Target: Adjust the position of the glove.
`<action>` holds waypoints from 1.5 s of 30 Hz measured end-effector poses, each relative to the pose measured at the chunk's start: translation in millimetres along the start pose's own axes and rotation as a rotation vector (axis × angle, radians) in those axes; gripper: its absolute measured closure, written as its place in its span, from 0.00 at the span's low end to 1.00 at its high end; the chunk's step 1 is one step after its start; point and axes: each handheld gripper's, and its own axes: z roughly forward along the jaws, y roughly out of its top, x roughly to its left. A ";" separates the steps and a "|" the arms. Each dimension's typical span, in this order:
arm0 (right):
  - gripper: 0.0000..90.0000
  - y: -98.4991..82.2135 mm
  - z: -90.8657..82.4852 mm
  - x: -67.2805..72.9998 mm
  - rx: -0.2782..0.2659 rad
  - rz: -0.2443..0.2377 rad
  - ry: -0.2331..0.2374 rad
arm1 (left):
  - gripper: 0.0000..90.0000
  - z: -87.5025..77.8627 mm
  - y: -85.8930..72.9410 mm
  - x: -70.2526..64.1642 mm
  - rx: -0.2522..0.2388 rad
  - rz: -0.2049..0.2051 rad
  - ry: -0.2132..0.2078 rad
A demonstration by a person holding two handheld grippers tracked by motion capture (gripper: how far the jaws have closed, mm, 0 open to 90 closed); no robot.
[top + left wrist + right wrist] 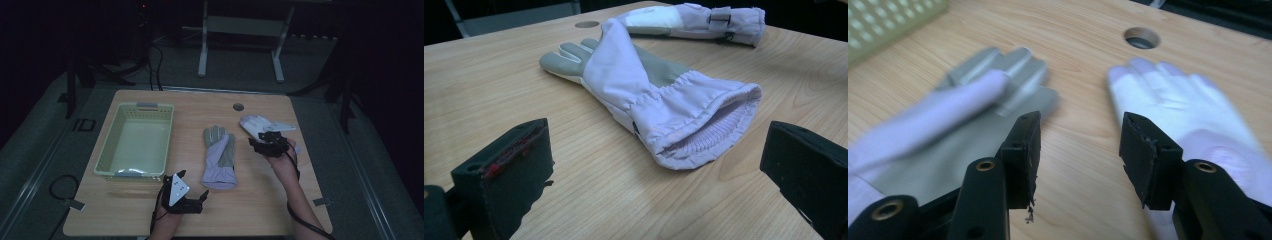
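Centrally on the wooden desk [150,210]: a lavender glove [219,156] lying flat, grey fingers pointing away, gathered cuff nearest the person, a fold of lavender fabric draped across its grey textured side. In the left gripper view, cuff mouth open, ribbed lining visible inside. Just to its right, a second glove [257,124], paler, fingers toward the round cable hole [238,107], with a dark strap and buckle near its cuff in the left gripper view. Gloves near each other, not touching.

At the left of the desk, a pale green perforated basket [107,145] with grey handles, nothing inside. No readable writing anywhere; any label on the gloves too small to tell.

Left hand-held gripper [192,192] low at the near edge, jaws spread wide, nothing between them, cuff of the lavender glove just beyond. Right hand-held gripper [263,142] over the near part of the paler glove, jaws partly apart, gripping nothing; bare wood between them in the right gripper view, one glove to either side.
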 end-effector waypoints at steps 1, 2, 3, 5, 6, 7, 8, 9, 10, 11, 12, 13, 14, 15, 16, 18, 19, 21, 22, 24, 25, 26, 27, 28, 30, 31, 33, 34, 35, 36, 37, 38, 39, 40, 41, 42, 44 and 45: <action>0.56 0.1 -1.4 -4.6 0.004 -0.009 -0.006 | 0.00 0.0 0.0 0.0 0.000 0.000 0.000; 0.56 0.1 -2.8 -9.6 0.009 -0.010 0.001 | 0.00 -0.1 0.0 0.2 0.000 -0.001 0.000; 0.56 -0.2 -4.3 -14.2 0.007 -0.016 -0.002 | 0.00 -0.1 0.0 0.2 0.000 -0.002 0.000; 0.56 -0.8 -6.8 -23.6 0.014 -0.029 -0.011 | 0.00 -0.2 -0.1 0.2 -0.001 -0.002 0.001; 0.56 -1.5 -7.9 -28.6 0.015 -0.032 -0.010 | 0.00 -0.1 0.0 0.2 0.000 -0.002 0.001; 0.56 -1.5 -7.9 -28.6 0.015 -0.032 -0.010 | 0.00 -0.1 0.0 0.2 0.000 -0.002 0.001; 0.56 -2.7 -9.7 -38.8 0.020 -0.037 -0.014 | 0.00 -0.1 0.0 0.1 0.000 -0.002 0.001; 0.56 -3.3 -10.9 -43.8 0.021 -0.042 -0.019 | 0.00 -0.1 0.0 0.2 0.000 -0.003 0.002; 0.56 -3.9 -11.9 -48.3 0.024 -0.047 -0.035 | 0.00 -0.1 0.0 0.3 -0.001 -0.004 0.002; 0.56 -4.4 -12.6 -52.4 0.032 -0.059 -0.060 | 0.00 -0.1 -0.1 0.4 -0.001 -0.006 0.002; 0.56 -5.0 -12.6 -56.5 0.040 -0.071 -0.078 | 0.00 0.0 -0.1 0.5 -0.002 -0.007 0.002; 0.56 -5.0 -12.6 -56.5 0.040 -0.071 -0.078 | 0.00 0.0 -0.1 0.5 -0.002 -0.007 0.002; 0.56 -6.0 -12.7 -64.5 0.055 -0.079 -0.091 | 0.00 0.0 -0.1 0.7 -0.002 -0.009 0.002; 0.56 -6.4 -12.6 -67.8 0.059 -0.081 -0.093 | 0.00 -0.1 -0.1 0.7 -0.001 -0.008 0.003; 0.56 -6.9 -12.7 -71.0 0.060 -0.082 -0.095 | 0.00 -0.1 -0.1 0.4 -0.001 -0.007 0.005; 0.54 -7.9 -12.4 -76.4 0.063 -0.079 -0.084 | 0.00 0.1 -0.1 -0.5 -0.002 -0.003 0.011; 0.53 -8.4 -12.1 -78.9 0.064 -0.080 -0.081 | 0.00 0.1 -0.1 -0.7 -0.001 0.000 0.012; 0.50 -9.2 -9.9 -82.6 0.067 -0.073 -0.054 | 0.00 0.1 -0.1 -0.7 -0.001 0.000 0.011; 0.49 -9.7 -7.1 -83.6 0.077 -0.082 -0.057 | 0.00 0.2 -0.1 -0.5 -0.003 -0.004 0.011; 0.48 -10.4 -3.2 -84.5 0.096 -0.091 -0.053 | 0.00 0.1 -0.1 -0.1 -0.002 -0.005 0.009; 0.46 -11.8 4.2 -86.0 0.110 -0.090 -0.026 | 0.00 0.1 -0.1 0.0 -0.003 -0.008 0.009; 0.46 -12.4 7.7 -87.3 0.118 -0.081 -0.012 | 0.00 -0.1 -0.2 0.4 -0.003 -0.009 0.010; 0.46 -12.9 11.3 -89.1 0.117 -0.078 -0.006 | 0.00 -0.1 -0.2 0.4 -0.003 -0.009 0.010; 0.46 -13.2 14.6 -91.3 0.120 -0.073 -0.011 | 0.00 -0.2 -0.1 0.6 -0.002 -0.008 0.009; 0.46 -13.3 21.0 -96.2 0.128 -0.045 0.007 | 0.00 0.0 -0.1 0.8 0.000 -0.011 0.008; 0.46 -13.3 24.2 -97.8 0.131 -0.041 0.008 | 0.00 0.1 -0.1 0.9 -0.001 -0.011 0.008; 0.46 -13.4 27.6 -98.8 0.136 -0.044 0.001 | 0.00 0.1 -0.1 0.9 -0.001 -0.011 0.008; 0.46 -14.9 35.4 -98.6 0.158 -0.067 -0.020 | 0.00 0.0 0.0 0.8 0.002 -0.009 0.007; 0.46 -16.5 39.9 -98.9 0.174 -0.071 -0.028 | 0.00 0.0 0.0 0.8 0.002 -0.009 0.007; 0.46 -18.2 43.9 -100.3 0.183 -0.063 -0.023 | 0.00 0.1 0.0 0.0 0.001 -0.004 0.007; 0.46 -20.2 46.5 -102.0 0.177 -0.047 -0.010 | 0.00 0.2 0.0 -0.4 0.000 -0.001 0.008; 0.46 -20.2 46.5 -102.0 0.177 -0.047 -0.010 | 0.00 0.2 0.0 -0.4 0.000 -0.001 0.008; 0.46 -22.4 48.8 -103.2 0.171 -0.037 -0.002 | 0.00 0.2 0.1 -0.7 0.002 0.001 0.008; 0.47 -25.0 51.0 -104.9 0.170 -0.030 0.008 | 0.00 0.2 0.1 -0.8 0.002 0.001 0.008; 0.51 -28.7 52.9 -108.3 0.161 0.007 0.043 | 0.00 0.2 0.0 -0.5 0.000 -0.001 0.007; 0.56 -31.4 52.9 -110.8 0.148 0.029 0.067 | 0.00 0.2 0.0 -0.3 0.000 -0.003 0.006; 0.60 -34.0 52.7 -112.6 0.138 0.049 0.091 | 0.00 0.1 0.0 0.1 0.002 -0.003 0.006; 0.63 -34.8 52.6 -112.9 0.135 0.056 0.099 | 0.00 0.2 0.0 0.1 0.002 -0.002 0.006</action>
